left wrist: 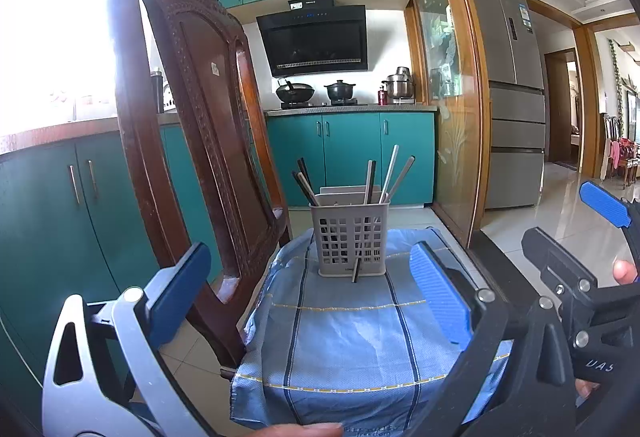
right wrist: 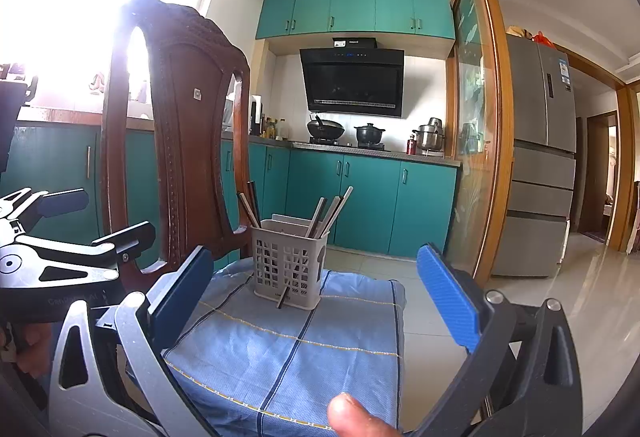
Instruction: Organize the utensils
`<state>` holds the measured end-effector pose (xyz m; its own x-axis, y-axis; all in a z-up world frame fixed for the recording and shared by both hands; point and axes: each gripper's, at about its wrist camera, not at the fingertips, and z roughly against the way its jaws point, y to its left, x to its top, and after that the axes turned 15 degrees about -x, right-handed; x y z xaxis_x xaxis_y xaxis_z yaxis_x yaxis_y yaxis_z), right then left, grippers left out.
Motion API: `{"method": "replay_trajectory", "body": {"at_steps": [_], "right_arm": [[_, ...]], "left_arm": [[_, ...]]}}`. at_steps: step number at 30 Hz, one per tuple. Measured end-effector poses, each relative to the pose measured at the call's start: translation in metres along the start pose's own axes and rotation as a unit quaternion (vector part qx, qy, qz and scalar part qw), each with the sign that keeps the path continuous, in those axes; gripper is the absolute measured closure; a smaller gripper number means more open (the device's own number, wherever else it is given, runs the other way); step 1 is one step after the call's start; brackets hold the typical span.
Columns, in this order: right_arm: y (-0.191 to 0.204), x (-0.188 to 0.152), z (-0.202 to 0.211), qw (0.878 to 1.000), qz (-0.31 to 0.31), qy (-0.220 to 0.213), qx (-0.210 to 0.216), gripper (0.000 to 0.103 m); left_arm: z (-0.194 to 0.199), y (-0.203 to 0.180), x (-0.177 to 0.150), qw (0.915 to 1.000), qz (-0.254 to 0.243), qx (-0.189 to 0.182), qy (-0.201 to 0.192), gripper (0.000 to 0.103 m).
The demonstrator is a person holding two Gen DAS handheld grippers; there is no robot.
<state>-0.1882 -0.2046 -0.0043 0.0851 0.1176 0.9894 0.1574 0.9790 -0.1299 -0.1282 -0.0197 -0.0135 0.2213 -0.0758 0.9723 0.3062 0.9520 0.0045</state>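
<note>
My left gripper [left wrist: 312, 301] fingers spread, hold nothing. My right gripper [right wrist: 316, 301] same. Utensil basket [left wrist: 349, 241] stands upright on blue cloth [left wrist: 340, 349], ahead; chopsticks [left wrist: 370, 181] inside, one stick [left wrist: 356, 271] leans outside front wall.

This is a home kitchen: teal wall cupboards [right wrist: 354, 10] hang above a slanted black range hood [right wrist: 354, 82], under which a black wok [right wrist: 326, 130] and lidded pot [right wrist: 369, 133] sit on the hob. Right of the hood stands a silver multi-door fridge [right wrist: 540, 157].
</note>
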Motion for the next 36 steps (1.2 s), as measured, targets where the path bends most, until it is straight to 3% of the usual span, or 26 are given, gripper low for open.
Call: {"method": "replay_trajectory", "body": {"at_steps": [36], "right_arm": [[0.0009, -0.0022, -0.0069, 1.000, 0.000, 0.003, 0.004, 0.003]], "left_arm": [[-0.0069, 0.0024, -0.0024, 1.0000, -0.001, -0.004, 0.009, 0.004]]}}
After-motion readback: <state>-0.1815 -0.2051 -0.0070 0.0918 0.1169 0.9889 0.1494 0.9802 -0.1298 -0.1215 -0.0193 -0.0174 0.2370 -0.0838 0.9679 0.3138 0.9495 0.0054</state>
